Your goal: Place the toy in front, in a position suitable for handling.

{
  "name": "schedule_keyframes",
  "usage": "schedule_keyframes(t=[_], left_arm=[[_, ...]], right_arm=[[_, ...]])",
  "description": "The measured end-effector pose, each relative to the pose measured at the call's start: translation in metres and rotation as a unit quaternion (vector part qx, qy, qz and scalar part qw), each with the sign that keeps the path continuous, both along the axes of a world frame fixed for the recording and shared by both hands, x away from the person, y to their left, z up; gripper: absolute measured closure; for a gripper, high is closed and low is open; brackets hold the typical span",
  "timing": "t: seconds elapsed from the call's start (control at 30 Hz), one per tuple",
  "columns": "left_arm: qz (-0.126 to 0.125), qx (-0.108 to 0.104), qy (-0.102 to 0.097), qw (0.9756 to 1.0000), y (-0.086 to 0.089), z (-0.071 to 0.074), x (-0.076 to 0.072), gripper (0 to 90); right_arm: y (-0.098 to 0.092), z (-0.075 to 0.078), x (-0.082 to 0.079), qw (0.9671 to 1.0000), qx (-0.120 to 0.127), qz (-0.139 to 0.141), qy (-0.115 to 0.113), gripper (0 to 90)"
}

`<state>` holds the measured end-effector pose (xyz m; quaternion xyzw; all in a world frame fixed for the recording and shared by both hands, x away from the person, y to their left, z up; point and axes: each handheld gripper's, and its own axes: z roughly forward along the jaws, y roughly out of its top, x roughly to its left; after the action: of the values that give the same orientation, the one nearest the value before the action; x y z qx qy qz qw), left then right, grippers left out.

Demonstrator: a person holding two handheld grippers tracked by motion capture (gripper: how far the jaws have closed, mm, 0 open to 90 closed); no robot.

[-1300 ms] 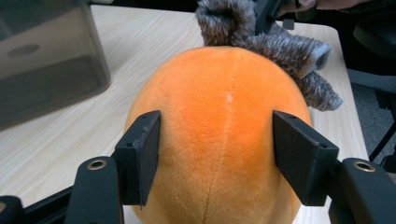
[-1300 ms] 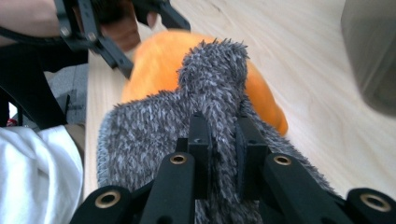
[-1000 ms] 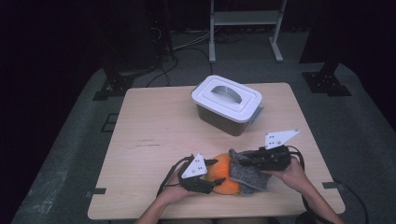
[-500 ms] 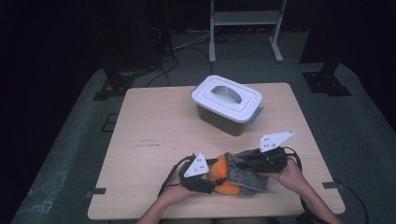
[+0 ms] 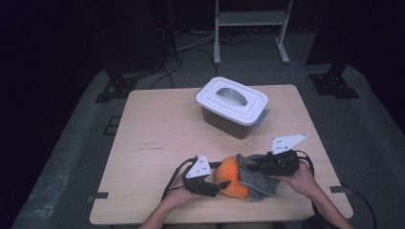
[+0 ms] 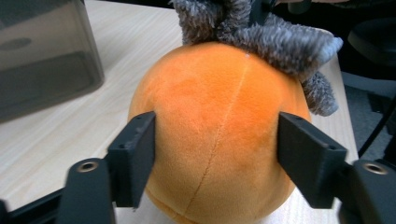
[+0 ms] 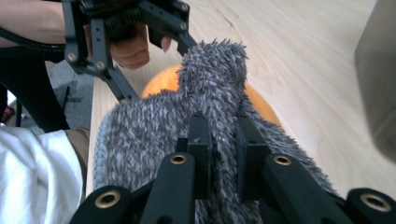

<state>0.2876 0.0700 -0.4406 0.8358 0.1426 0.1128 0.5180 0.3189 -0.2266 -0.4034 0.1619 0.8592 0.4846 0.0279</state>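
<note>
- Low in the left gripper view, the left gripper (image 6: 217,149) has its jaws spread partway around the orange ball (image 6: 215,140), one pad touching each flank and denting the plush slightly.
- At the bottom centre of the right gripper view, the right gripper (image 7: 223,154) is pressed nearly together, pinching a fold of the grey cloth (image 7: 154,135) between its pads.
- From the bottom edge of the high view, both forearms come in; the left hand (image 5: 179,193) sits lower left of the ball (image 5: 230,182), and the right hand (image 5: 298,176) lower right.
- Both grippers point inward at each other, level with the table (image 5: 157,138), the left gripper (image 5: 217,179) on the ball's left side, the right gripper (image 5: 250,164) at its upper right.
- Cloth (image 5: 258,179) drapes over the ball's right side and touches it.
- Ball rests on the table near the bottom edge, just right of centre.
- Above it, well apart, stands a lidded box (image 5: 232,107).
</note>
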Motion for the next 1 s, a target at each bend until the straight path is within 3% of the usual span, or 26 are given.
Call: schedule_keyframes(t=[0.07,0.17,0.3,0.37,0.43,0.53,0.6,0.67,0.7,0.77,0.83,0.87,0.9,1.0], left_arm=[[0.002,0.000,-0.013,0.9999,-0.001,0.001,-0.001,33.4],[0.002,0.006,-0.026,0.9997,0.001,0.002,-0.003,35.4],[0.002,-0.005,-0.027,0.9996,0.006,0.004,-0.004,39.3],[0.000,-0.007,-0.014,0.9999,0.006,0.004,-0.002,35.2],[0.004,-0.004,-0.004,1.0000,0.004,0.003,0.000,23.4],[-0.004,-0.007,0.024,0.9997,-0.001,0.001,0.004,12.9],[-0.011,-0.005,0.039,0.9992,-0.004,-0.003,0.006,10.3],[-0.011,-0.003,0.041,0.9991,-0.005,-0.005,0.006,12.5],[-0.005,-0.007,0.028,0.9996,-0.005,-0.007,0.004,12.5],[0.011,-0.003,0.006,0.9999,-0.005,-0.004,0.001,31.7],[0.017,0.002,-0.016,0.9997,-0.005,-0.001,-0.001,34.8],[0.017,0.002,-0.016,0.9997,-0.005,-0.001,-0.001,35.4],[0.023,0.008,-0.032,0.9992,-0.006,0.001,-0.003,35.5],[0.032,0.023,-0.058,0.9975,-0.002,0.005,-0.005,35.3]], right_arm=[[0.007,0.007,0.000,0.9999,0.007,0.008,-0.009,79.0],[0.018,0.012,0.000,0.9997,-0.002,0.016,-0.021,78.9],[0.014,0.007,0.004,0.9998,-0.008,0.008,-0.014,78.9],[0.010,0.003,0.002,0.9999,-0.002,0.006,-0.008,78.9],[0.009,0.001,-0.002,0.9999,0.003,0.010,-0.006,79.0],[0.009,-0.002,-0.007,0.9998,0.005,0.016,-0.006,79.2],[0.012,-0.002,-0.010,0.9996,0.002,0.028,-0.007,79.3],[0.013,-0.002,-0.011,0.9995,-0.001,0.030,-0.007,79.3],[0.014,-0.001,-0.012,0.9995,-0.005,0.031,-0.010,79.3],[0.017,0.007,-0.010,0.9995,-0.007,0.027,-0.016,79.3],[0.020,0.014,-0.009,0.9993,-0.003,0.029,-0.024,79.4],[0.020,0.014,-0.009,0.9993,-0.003,0.029,-0.024,79.4],[0.029,0.023,-0.007,0.9988,0.003,0.030,-0.038,79.4],[0.037,0.025,-0.003,0.9985,-0.005,0.034,-0.042,79.4]])
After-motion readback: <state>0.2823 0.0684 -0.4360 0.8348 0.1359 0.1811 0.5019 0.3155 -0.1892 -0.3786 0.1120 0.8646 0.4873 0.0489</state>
